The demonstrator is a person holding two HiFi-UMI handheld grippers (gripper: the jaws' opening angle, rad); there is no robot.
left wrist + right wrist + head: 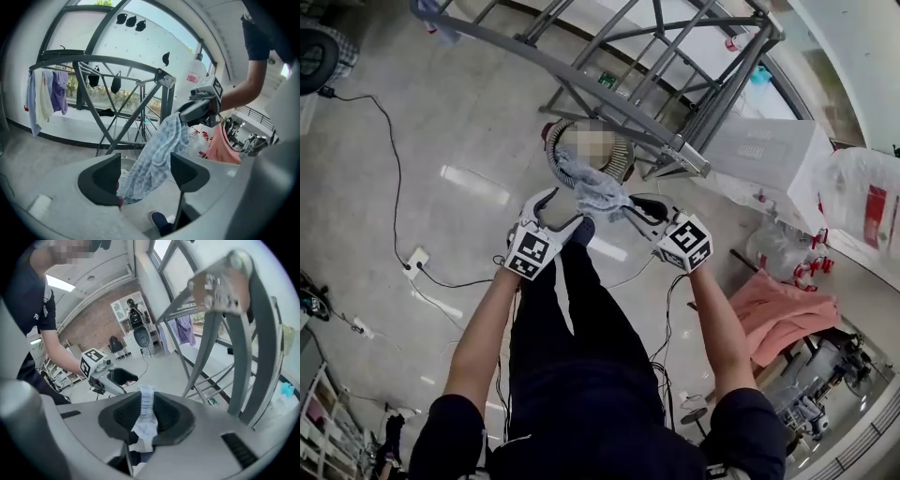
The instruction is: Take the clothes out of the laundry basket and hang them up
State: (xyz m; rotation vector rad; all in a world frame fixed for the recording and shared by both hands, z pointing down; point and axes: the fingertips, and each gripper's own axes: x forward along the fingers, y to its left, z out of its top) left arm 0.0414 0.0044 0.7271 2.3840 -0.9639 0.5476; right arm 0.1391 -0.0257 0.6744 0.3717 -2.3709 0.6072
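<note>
Presently the pale blue checked cloth [598, 194], limp and crumpled, hangs over the laundry basket [625, 159], its top pinched in the nearly closed jaws of the right gripper [633, 210], its tail dangling between the left gripper's [565, 214] wide-apart jaws, near the grey drying rack [609, 89].

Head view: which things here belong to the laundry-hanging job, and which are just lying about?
Part of the job:
blue checked cloth, pinched by the right gripper; left gripper, jaws apart around it; laundry basket; drying rack.

Just lying about:
pink cloth; power strip with cable; plastic bag; white box.
</note>
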